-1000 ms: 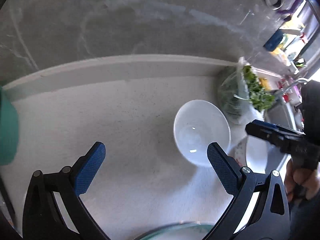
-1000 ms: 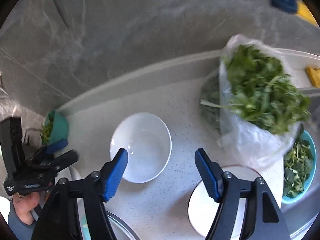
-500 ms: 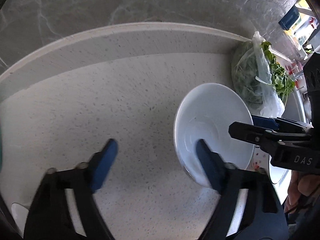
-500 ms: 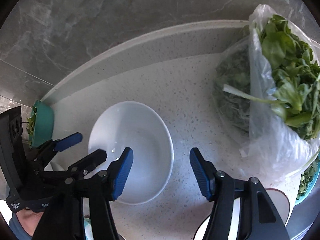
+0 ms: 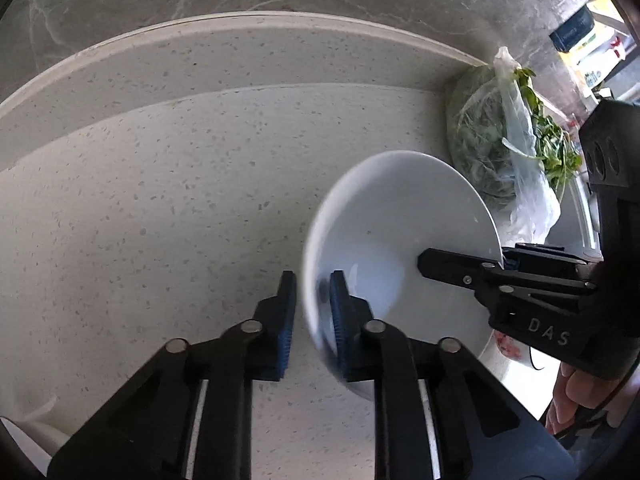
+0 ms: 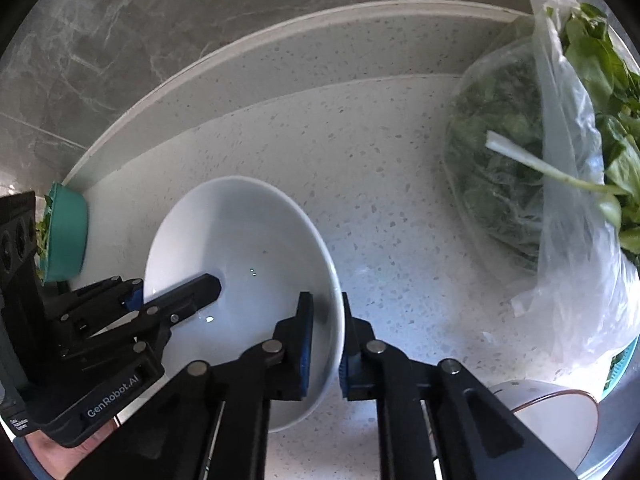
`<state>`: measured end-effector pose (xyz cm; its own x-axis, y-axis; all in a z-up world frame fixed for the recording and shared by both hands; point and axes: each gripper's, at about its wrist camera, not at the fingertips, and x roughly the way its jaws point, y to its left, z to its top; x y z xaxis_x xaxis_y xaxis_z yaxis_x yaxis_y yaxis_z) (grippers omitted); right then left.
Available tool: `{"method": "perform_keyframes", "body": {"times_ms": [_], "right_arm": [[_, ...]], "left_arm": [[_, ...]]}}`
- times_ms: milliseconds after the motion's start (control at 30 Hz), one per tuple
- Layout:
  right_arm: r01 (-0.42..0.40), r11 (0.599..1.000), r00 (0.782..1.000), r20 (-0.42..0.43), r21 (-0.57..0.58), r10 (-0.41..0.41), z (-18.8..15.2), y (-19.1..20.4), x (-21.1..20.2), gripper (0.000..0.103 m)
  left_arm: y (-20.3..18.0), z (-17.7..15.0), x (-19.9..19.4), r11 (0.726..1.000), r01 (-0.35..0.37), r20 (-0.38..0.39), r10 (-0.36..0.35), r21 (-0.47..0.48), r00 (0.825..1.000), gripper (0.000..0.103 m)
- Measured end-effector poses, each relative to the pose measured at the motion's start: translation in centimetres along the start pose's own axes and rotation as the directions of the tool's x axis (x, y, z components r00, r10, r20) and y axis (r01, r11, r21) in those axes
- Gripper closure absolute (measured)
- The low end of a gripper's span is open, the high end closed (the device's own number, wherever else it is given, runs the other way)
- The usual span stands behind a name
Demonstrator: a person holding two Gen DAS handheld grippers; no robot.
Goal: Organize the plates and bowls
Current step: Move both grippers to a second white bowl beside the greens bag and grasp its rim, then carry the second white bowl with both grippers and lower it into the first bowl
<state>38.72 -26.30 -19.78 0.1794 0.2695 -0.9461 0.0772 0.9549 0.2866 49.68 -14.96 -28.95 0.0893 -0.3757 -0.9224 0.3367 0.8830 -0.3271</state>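
A white bowl [image 5: 400, 224] sits on the speckled countertop [image 5: 168, 184]. My left gripper [image 5: 312, 292] is shut on the bowl's left rim, one pad inside and one outside. My right gripper [image 6: 324, 320] is shut on the opposite rim of the same bowl [image 6: 240, 240]. Each gripper shows in the other's view: the right one at the bowl's right edge [image 5: 500, 264], the left one at its left edge [image 6: 136, 300]. A second white dish with a thin brown rim [image 6: 556, 416] lies at the lower right.
A clear plastic bag of leafy greens [image 6: 552, 152] lies right of the bowl, also in the left wrist view [image 5: 508, 148]. A teal bowl with greens [image 6: 66, 232] stands at the far left by the grey marble backsplash [image 6: 200, 12]. Another teal bowl's edge [image 6: 624, 364] shows under the bag.
Both grippers moved down to the bowl and closed on its opposite rims; a second ago both were open above it.
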Motion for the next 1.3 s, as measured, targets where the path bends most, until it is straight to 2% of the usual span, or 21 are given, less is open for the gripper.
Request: {"method": "perform_keyframes", "body": {"times_ms": [467, 767, 1067, 1300], "right_arm": [[-0.031, 1.000, 1.000, 0.001, -0.001, 0.031, -0.2, 0.2, -0.1, 0.093], [-0.049, 0.998, 0.999, 0.021, -0.032, 0.050, -0.3, 1.2, -2.5, 0.092], [-0.094, 0.982, 0.995, 0.030, -0.166, 0.100, -1.4, 8.0, -4.5, 0.092], [-0.139, 0.945, 0.990, -0.007, -0.296, 0.143, -3.7, 15.4, -4.6, 0.092]], "left_arm": [[0.7, -0.6, -0.3, 0.999, 0.013, 0.000, -0.013, -0.031, 1.000, 0.094], [1.6, -2.0, -4.1, 0.999, 0.007, 0.037, -0.005, -0.053, 0.999, 0.094], [5.3, -5.2, -11.3, 0.990, -0.028, 0.116, 0.044, -0.140, 0.992, 0.094], [10.8, -10.7, -17.1, 0.968, -0.051, 0.159, 0.092, -0.246, 0.983, 0.094]]}}
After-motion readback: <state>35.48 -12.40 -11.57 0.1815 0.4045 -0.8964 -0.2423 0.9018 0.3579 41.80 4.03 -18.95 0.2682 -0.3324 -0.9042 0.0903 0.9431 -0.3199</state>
